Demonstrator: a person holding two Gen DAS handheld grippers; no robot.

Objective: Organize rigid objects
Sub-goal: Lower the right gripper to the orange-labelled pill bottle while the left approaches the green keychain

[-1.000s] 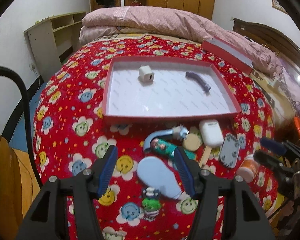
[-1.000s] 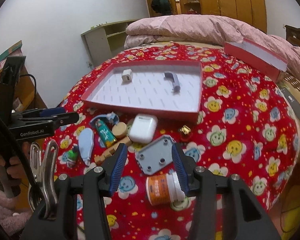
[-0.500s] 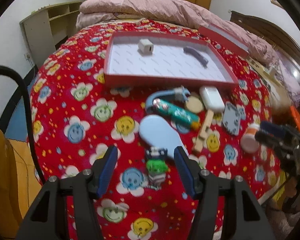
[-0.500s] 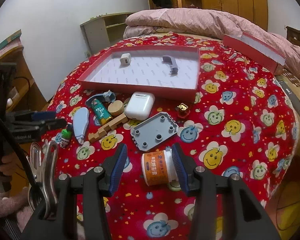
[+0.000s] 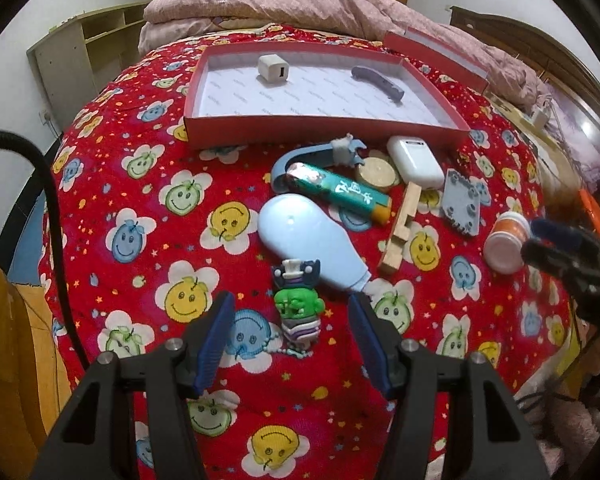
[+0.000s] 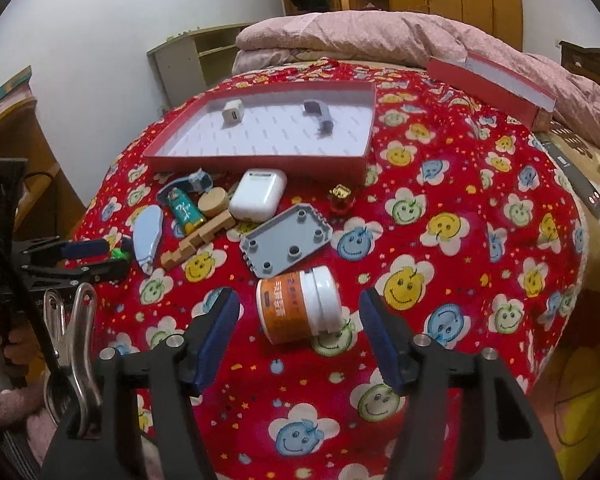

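Note:
A red tray (image 5: pixel 324 136) (image 6: pixel 256 158) on the bed holds a white charger cube (image 5: pixel 273 69) and a grey handle (image 5: pixel 377 82). In front of it lie several loose objects. My left gripper (image 5: pixel 292 322) is open, its fingers on either side of a small green-faced toy figure (image 5: pixel 299 305). My right gripper (image 6: pixel 300 320) is open around an orange-and-white jar (image 6: pixel 298 304) lying on its side. Between them lie a light blue oval piece (image 5: pixel 300 232), a teal tube (image 5: pixel 340 192), a wooden block (image 5: pixel 402 228), a white earbud case (image 6: pixel 259 194) and a grey plate (image 6: pixel 286 242).
A red box lid (image 6: pixel 492 80) lies at the back right by the pink quilt (image 6: pixel 380 36). A small gold-red trinket (image 6: pixel 341 196) sits near the tray's corner. The bed edge drops away close below both grippers. Shelves (image 5: pixel 80 52) stand at the left wall.
Both grippers have pulled back and lowered toward the near edge. The green toy now sits between my left fingers, and the jar sits fully between my right fingers. No object has moved.

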